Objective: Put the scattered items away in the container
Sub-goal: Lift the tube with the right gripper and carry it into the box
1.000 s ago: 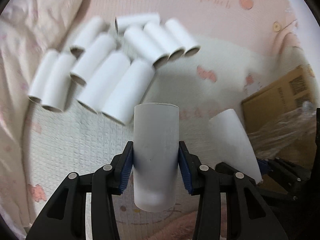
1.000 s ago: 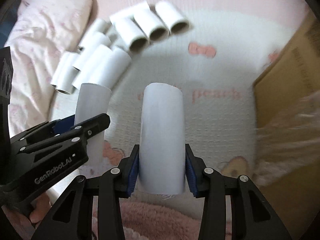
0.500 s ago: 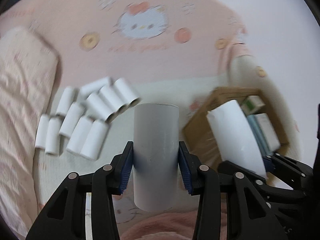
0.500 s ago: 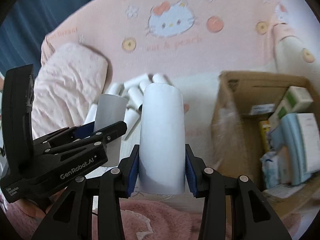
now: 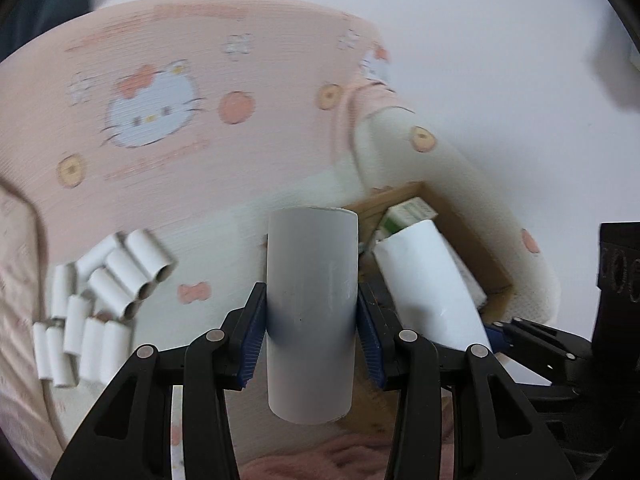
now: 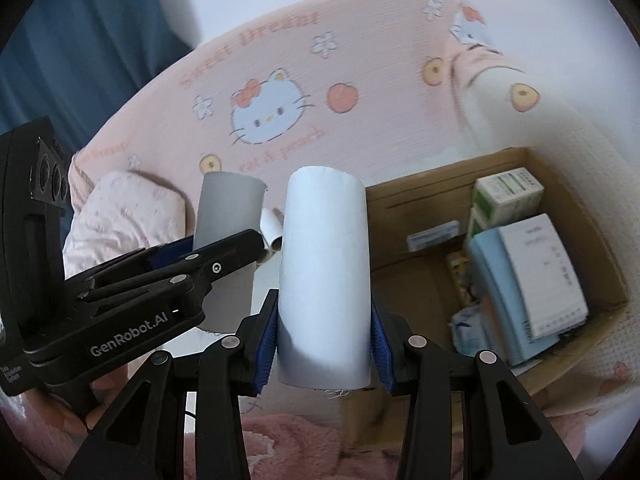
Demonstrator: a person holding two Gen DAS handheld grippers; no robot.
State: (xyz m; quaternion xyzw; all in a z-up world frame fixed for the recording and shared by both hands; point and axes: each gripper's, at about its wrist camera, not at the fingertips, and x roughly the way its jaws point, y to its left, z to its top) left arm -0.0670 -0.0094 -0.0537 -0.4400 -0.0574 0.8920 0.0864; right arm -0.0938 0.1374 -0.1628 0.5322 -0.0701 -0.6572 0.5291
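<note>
My left gripper [image 5: 311, 322] is shut on a white cardboard tube [image 5: 312, 312], held upright above the bed. My right gripper [image 6: 323, 338] is shut on a second white tube [image 6: 325, 276], which also shows at the right of the left wrist view as a tilted tube [image 5: 430, 284]. The left gripper's tube [image 6: 228, 224] appears at the left of the right wrist view. An open cardboard box [image 6: 420, 200] lies ahead and to the right of both grippers. Several loose white tubes [image 5: 100, 304] lie in a heap on the bed at the lower left.
The box holds a green and white carton [image 6: 508, 192], a light blue and white pack [image 6: 532, 280] and small packets. A pink cartoon-cat blanket [image 5: 180, 100] covers the bed. A pale pillow [image 6: 120, 216] lies at the left, a white wall beyond.
Both grippers have risen and swung right with their tubes still gripped. The tube heap has shrunk toward the lower left, and the open box has come into view ahead.
</note>
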